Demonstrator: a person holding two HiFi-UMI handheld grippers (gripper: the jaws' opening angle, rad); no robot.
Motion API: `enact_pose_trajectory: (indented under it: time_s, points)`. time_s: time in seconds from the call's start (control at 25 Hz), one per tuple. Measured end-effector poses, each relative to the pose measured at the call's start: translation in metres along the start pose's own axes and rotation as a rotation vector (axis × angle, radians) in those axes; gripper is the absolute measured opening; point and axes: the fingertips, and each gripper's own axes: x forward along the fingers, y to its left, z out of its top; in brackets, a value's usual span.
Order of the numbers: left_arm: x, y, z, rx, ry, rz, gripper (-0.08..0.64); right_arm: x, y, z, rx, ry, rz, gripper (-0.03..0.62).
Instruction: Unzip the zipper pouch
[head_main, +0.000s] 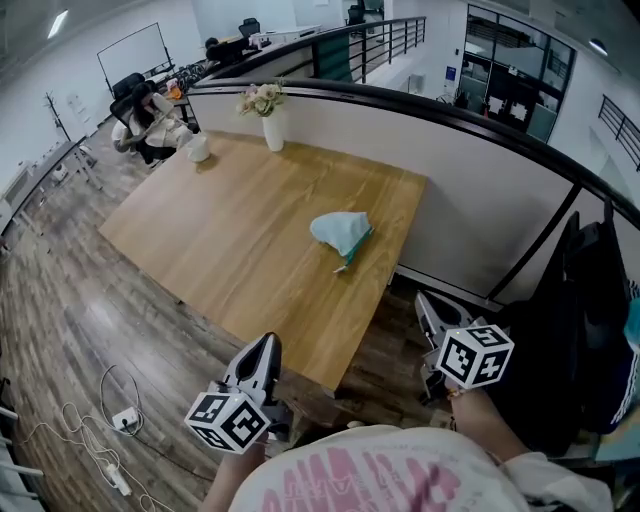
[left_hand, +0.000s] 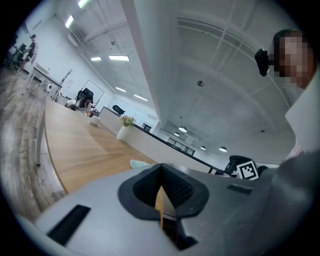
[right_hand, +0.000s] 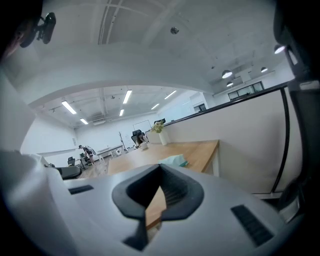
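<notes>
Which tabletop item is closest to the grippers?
The teal zipper pouch, mid-table; the flower vase and small white object stand at the far end.

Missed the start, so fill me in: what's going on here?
A person holds a tool in each hand, by the near corner of the table. The left tool and the right tool are both shut and empty. The pouch lies untouched on the table, toward its right side, so the unzipping has not begun.
</notes>
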Motion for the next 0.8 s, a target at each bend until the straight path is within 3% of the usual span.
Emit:
enact_pose_trajectory:
  time_s: [0.44, 0.64, 0.8]
  points:
    - [0.040, 0.047, -0.035, -0.064, 0.118, 0.079, 0.000, 0.067, -0.049, -0.083, 0.107, 0.226, -0.047, -0.003]
    - [0.078, 0.076, -0.018, -0.068, 0.153, 0.060, 0.000, 0.107, -0.070, -0.088, 0.186, 0.256, -0.097, -0.003]
    - [0.111, 0.089, -0.005, -0.032, 0.174, 0.017, 0.000, 0.131, -0.085, -0.077, 0.190, 0.252, -0.137, -0.003]
